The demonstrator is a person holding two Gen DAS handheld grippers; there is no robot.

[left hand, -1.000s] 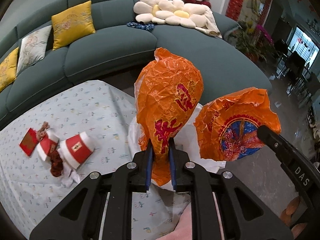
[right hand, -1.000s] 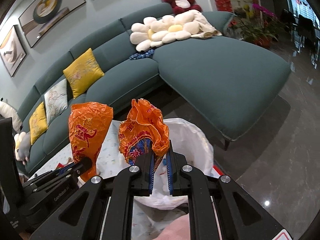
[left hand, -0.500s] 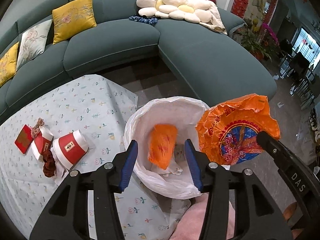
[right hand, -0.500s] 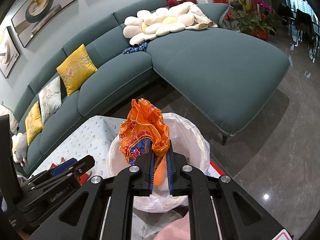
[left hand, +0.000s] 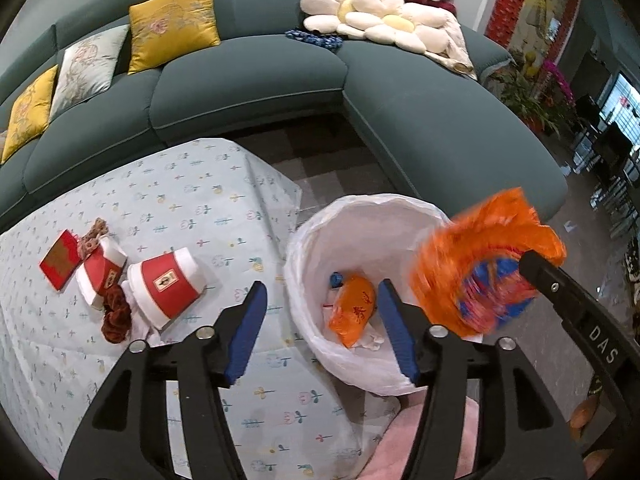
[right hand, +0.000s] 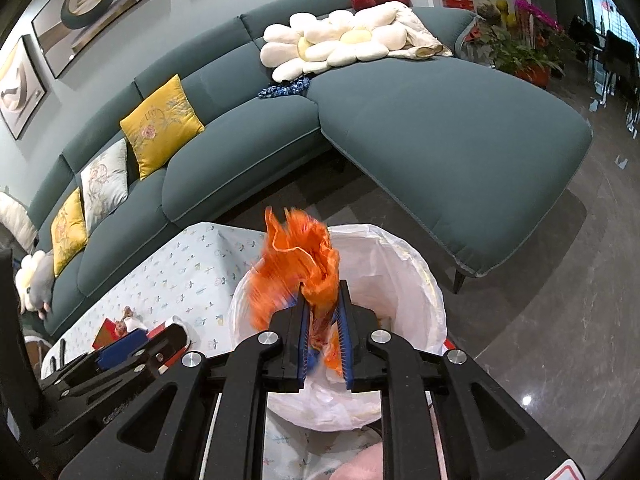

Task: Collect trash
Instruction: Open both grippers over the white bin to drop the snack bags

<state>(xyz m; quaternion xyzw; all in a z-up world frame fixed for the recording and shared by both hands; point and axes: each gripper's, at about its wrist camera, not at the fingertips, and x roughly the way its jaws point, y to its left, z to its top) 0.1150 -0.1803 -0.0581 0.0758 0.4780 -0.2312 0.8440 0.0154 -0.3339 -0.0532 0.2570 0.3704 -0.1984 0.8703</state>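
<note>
A bin with a white bag liner [left hand: 360,216] [right hand: 416,264] stands at the table's right edge. An orange wrapper [left hand: 354,310] lies inside it. My left gripper [left hand: 320,332] is open and empty above the bin's near rim. My right gripper [right hand: 323,336] has its jaws slightly parted around a second orange wrapper [right hand: 298,264] [left hand: 480,264], blurred, above the bin; whether it still grips it is unclear. Two red paper cups [left hand: 164,284], a red packet [left hand: 60,260] and brown scraps [left hand: 116,314] lie on the table at the left.
The table has a pale floral cloth [left hand: 180,208]. A teal sectional sofa [left hand: 248,80] with yellow and grey cushions curves behind it. Dark tiled floor [right hand: 560,300] lies to the right. A pink cloth [left hand: 404,440] lies at the near edge.
My left gripper opened and dropped its orange wrapper into the bin. My right gripper moved over the bin with the second wrapper, and its jaws have parted a little.
</note>
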